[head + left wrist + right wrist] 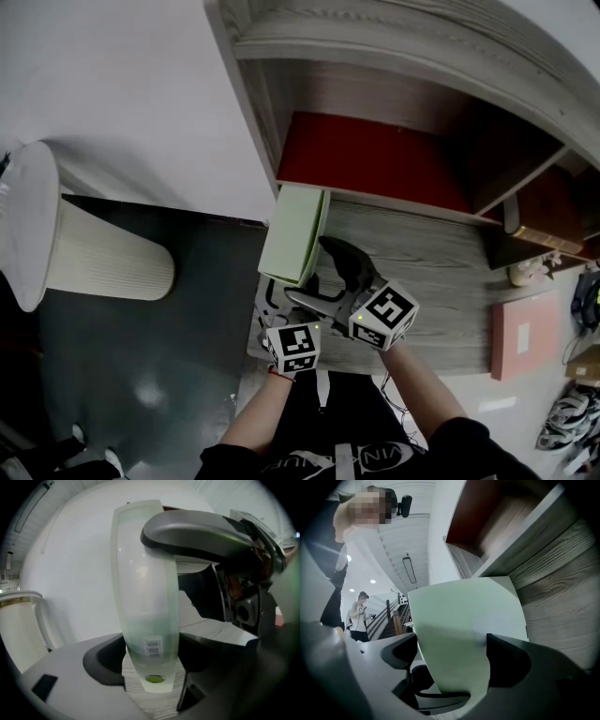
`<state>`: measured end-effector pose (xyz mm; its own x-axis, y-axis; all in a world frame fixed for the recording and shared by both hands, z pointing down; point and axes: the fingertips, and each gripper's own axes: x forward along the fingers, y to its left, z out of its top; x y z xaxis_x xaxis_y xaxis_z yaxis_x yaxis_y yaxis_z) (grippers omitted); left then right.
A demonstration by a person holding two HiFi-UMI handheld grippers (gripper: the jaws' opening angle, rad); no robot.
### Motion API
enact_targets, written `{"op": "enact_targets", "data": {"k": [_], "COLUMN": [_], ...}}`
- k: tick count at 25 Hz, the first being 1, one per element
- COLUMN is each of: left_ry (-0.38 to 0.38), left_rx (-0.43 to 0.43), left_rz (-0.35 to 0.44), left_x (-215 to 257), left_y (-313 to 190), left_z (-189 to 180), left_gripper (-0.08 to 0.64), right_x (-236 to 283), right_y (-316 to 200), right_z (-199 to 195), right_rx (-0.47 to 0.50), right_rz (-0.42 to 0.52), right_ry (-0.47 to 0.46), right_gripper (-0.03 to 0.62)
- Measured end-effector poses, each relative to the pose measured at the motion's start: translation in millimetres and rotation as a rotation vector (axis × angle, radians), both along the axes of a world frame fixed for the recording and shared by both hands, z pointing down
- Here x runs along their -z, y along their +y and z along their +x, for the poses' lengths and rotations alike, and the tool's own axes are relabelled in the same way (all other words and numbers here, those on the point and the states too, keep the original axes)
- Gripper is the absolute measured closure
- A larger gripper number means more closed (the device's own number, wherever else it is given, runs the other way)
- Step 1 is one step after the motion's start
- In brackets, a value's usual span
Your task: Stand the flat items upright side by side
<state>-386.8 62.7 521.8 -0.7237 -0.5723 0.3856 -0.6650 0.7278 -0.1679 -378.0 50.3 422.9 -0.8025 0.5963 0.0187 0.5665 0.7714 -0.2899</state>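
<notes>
A pale green book point(293, 232) stands upright at the left end of the grey wooden shelf board point(431, 281). My left gripper point(291, 295) comes at it from the near side. In the left gripper view its jaws point(150, 667) are shut on the book's spine point(145, 597), with the page edges showing beneath. My right gripper point(339, 262) reaches in from the right. Its jaws point(454, 660) stand wide open around the book's cover point(464, 630), with a gap on the left side. One right finger point(201, 531) arches over the top of the book.
A pink book point(520, 337) lies flat at the right of the board. Behind is a compartment with a red back panel point(375, 159), and brown items point(553, 225) stand further right. A white ribbed bin point(84, 253) stands left of the shelf. A person point(360, 616) stands far off.
</notes>
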Motion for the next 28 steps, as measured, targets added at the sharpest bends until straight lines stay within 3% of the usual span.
{"op": "enact_targets", "data": {"k": [8, 12, 16, 19, 28], "left_ry": [0.040, 0.045, 0.085, 0.107, 0.109], "left_rx": [-0.066, -0.151, -0.250, -0.375, -0.682], "left_rz": [0.039, 0.039, 0.035, 0.028, 0.120], "left_x": [11.9, 14.5, 7.0, -0.1, 17.4], "left_y": [25.1, 31.9, 33.6, 29.2, -22.0], "left_z": [20.8, 40.1, 68.5, 102.7, 161.7], "left_gripper": [0.235, 0.235, 0.236, 0.236, 0.236], "right_x": [-1.6, -0.3, -11.2, -26.4, -49.2], "right_y": [-1.3, -16.2, -41.8, -61.8, -112.7], "right_z": [3.1, 21.4, 56.9, 98.9, 272.4], "right_rx": [-0.058, -0.139, -0.294, -0.433, -0.914], "right_rz": [-0.024, -0.019, -0.005, -0.020, -0.065], "right_ry": [0.019, 0.024, 0.054, 0.094, 0.141], "right_gripper": [0.121, 0.121, 0.121, 0.133, 0.164]}}
